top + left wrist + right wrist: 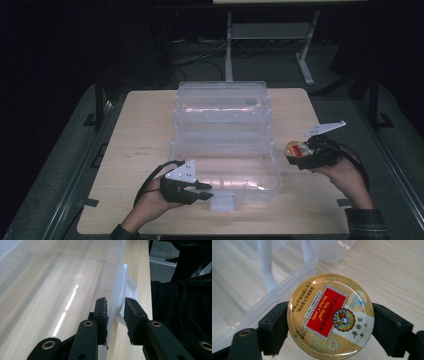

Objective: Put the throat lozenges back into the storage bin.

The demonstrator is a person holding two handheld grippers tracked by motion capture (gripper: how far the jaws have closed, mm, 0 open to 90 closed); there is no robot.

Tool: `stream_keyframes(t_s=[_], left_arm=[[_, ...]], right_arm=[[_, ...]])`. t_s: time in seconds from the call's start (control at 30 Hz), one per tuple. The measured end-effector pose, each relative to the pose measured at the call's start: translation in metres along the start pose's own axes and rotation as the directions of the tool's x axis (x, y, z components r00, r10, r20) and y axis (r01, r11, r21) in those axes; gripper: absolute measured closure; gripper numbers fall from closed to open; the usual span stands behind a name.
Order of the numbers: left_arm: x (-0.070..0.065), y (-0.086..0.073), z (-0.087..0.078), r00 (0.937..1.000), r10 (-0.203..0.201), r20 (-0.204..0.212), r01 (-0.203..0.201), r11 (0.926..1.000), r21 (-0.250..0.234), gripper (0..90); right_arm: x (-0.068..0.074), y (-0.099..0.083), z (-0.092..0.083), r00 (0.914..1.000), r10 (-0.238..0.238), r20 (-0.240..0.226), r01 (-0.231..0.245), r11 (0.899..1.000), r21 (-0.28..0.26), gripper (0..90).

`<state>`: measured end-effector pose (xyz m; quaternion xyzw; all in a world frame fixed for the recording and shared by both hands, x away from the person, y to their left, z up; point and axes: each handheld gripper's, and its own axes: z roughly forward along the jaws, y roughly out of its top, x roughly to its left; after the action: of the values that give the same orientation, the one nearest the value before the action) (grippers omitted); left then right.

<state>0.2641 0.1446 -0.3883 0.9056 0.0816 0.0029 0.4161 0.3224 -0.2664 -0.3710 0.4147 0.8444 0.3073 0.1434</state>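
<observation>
Clear plastic box open on table. Left tongs part open astride its front wall, near latch. Right tongs clamped on round candy tin beside box — could slip if tilted.

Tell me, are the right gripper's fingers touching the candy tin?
Touching. The right gripper view shows both black fingers pressed against opposite sides of the round candy tin, holding it.

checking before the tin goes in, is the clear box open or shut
Open: the clear box has its lid swung back flat, and the tabletop shows through both empty halves.
</observation>
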Motion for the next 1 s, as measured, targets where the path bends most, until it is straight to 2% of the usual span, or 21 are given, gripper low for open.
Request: stream_keyframes(t_s=[0.07, 0.43, 0.7, 1.0], left_arm=[[0.000, 0.000, 0.000, 1.0000, 0.001, -0.001, -0.001, 1.0000, 0.000, 71.9], [0.000, 0.000, 0.000, 1.0000, 0.000, -0.002, 0.000, 1.0000, 0.000, 71.9], [0.000, 0.000, 0.000, 1.0000, 0.000, -0.003, 0.000, 1.0000, 0.000, 71.9], [0.000, 0.000, 0.000, 1.0000, -0.001, -0.001, 0.001, 1.0000, 0.000, 71.9]], right_arm=[[0.005, 0.000, -0.004, 0.9998, -0.017, -0.010, 0.017, 1.000, -0.009, 20.2], [0.021, 0.000, -0.017, 0.9979, -0.046, -0.046, 0.045, 0.999, -0.021, 20.2], [0.037, 0.002, -0.019, 0.9927, -0.092, -0.077, 0.090, 0.995, -0.029, 20.2], [0.050, 0.007, -0.020, 0.9872, -0.123, -0.102, 0.120, 0.992, -0.035, 20.2]])
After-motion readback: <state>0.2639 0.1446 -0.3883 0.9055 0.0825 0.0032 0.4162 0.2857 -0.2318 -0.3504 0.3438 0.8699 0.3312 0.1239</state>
